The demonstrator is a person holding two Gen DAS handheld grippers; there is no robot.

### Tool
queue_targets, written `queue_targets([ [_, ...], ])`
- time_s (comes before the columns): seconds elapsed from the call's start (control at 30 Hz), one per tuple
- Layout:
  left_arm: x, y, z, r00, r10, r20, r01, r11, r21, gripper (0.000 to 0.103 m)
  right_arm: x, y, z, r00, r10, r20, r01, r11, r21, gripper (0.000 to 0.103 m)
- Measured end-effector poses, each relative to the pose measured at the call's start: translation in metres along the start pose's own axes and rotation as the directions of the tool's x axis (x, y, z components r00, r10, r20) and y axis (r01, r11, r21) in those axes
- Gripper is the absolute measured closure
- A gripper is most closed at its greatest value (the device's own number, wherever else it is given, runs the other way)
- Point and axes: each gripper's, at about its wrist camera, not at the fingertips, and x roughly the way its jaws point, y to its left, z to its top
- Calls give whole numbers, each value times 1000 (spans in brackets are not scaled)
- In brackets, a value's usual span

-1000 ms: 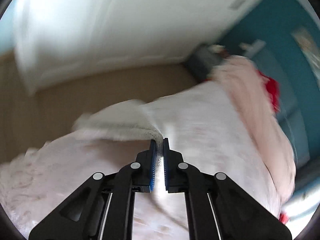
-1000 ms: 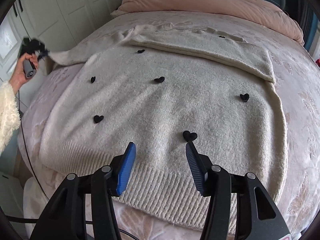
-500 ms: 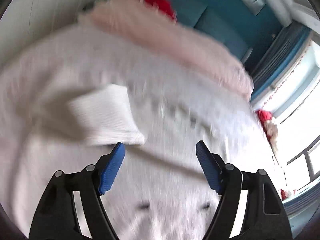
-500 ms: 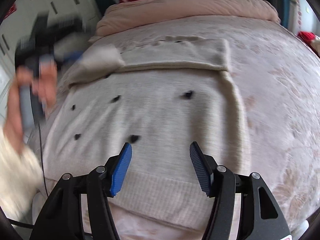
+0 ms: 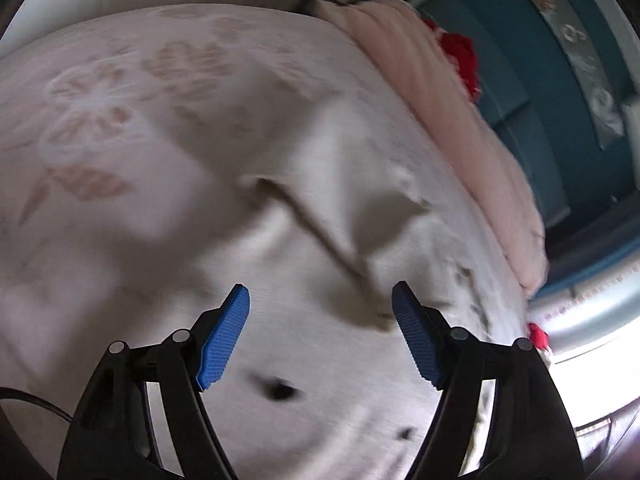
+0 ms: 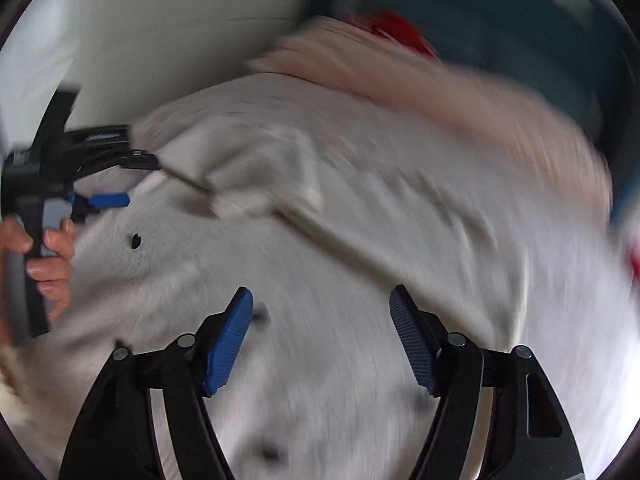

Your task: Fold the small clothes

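Note:
A cream knit sweater (image 5: 320,360) with small black hearts (image 5: 280,390) lies flat on the bed, blurred in both views. One sleeve (image 5: 340,184) lies folded across its upper body, also seen in the right wrist view as a pale flap (image 6: 264,176). My left gripper (image 5: 320,320) hovers open above the sweater's body, nothing between its blue pads. In the right wrist view that left gripper (image 6: 132,180) is held by a hand (image 6: 48,256) at the sweater's left edge. My right gripper (image 6: 320,328) is over the sweater (image 6: 320,380); its jaws are opening and hold nothing.
The sweater rests on a pale floral bedspread (image 5: 100,100). A rolled pink duvet (image 5: 460,120) (image 6: 440,92) lies along the head of the bed with a red item (image 5: 460,56) behind it. A teal wall (image 5: 540,60) and white wardrobe doors (image 6: 180,20) stand beyond.
The left gripper opened and let go of the sleeve, then swung in over the sweater; the sleeve now lies across the body. The right gripper's jaws widened and it rolled and shifted.

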Motion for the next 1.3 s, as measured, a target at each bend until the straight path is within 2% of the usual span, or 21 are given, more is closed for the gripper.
queue_targets([
  [0.07,1,14,-4,1000,13,11,-13,1000,10,32,26,43,19,998,-47,29,52,971,-233,31],
  [0.13,-10,22,-12,999,-16,42,13,998,69,32,52,77,27,995,-80,54,96,895,-436,33],
  [0.17,-11,21,-17,998,-18,57,12,993,115,32,68,95,29,992,-101,70,123,833,-540,33],
  [0.27,-15,23,-31,994,-41,102,22,983,180,32,104,119,37,989,-139,59,142,724,-675,33],
  [0.37,-24,40,-29,983,-133,126,119,986,113,32,130,117,50,992,-129,-2,94,734,-673,36],
  [0.4,-23,47,-28,977,-168,131,156,983,95,32,136,112,55,993,-110,-39,59,763,-644,36],
  [0.43,-24,51,-27,968,-205,141,196,977,80,32,142,106,61,993,-77,-84,11,799,-601,51],
  [0.47,-22,52,-26,965,-219,144,209,975,76,32,146,96,70,990,-14,-142,-62,851,-521,84],
  [0.5,-20,51,-27,964,-223,145,214,974,77,32,150,83,79,979,56,-194,-134,899,-416,97],
  [0.53,-21,48,-26,964,-222,146,212,974,82,32,149,66,88,971,119,-206,-178,938,-298,96],
  [0.6,-20,44,-26,966,-213,148,201,975,94,31,137,32,104,963,222,-152,-238,967,-94,96],
  [0.67,-19,43,-26,966,-214,145,202,975,96,30,117,-26,112,941,337,-33,-324,923,210,96],
  [0.73,-20,43,-25,967,-213,138,201,975,94,30,102,-89,98,905,410,113,-409,768,492,96],
  [0.77,-22,41,-23,970,-206,127,196,977,90,29,97,-130,73,885,421,200,-443,626,642,95],
  [0.83,-23,34,-19,976,-194,94,188,979,73,23,97,-168,40,885,396,245,-431,497,753,94],
  [0.9,-27,26,-13,973,-226,49,225,974,30,20,109,-197,-1,908,363,209,-359,417,835,94],
  [0.97,-25,17,-3,955,-297,7,297,954,-49,20,133,-208,-32,916,381,126,-275,368,888,93],
  [1.03,-14,8,8,952,-305,-27,300,947,-118,19,155,-211,-49,915,399,54,-214,367,905,89],
  [1.1,3,1,18,955,-286,-73,271,948,-168,19,160,-210,-51,910,410,63,-226,363,904,87],
  [1.23,34,-7,30,971,-213,-110,183,954,-236,19,155,-209,-38,901,418,116,-280,357,891,44],
  [1.3,39,-5,32,980,-180,-87,153,955,-255,25,153,-199,-27,914,397,89,-262,406,875,43],
])
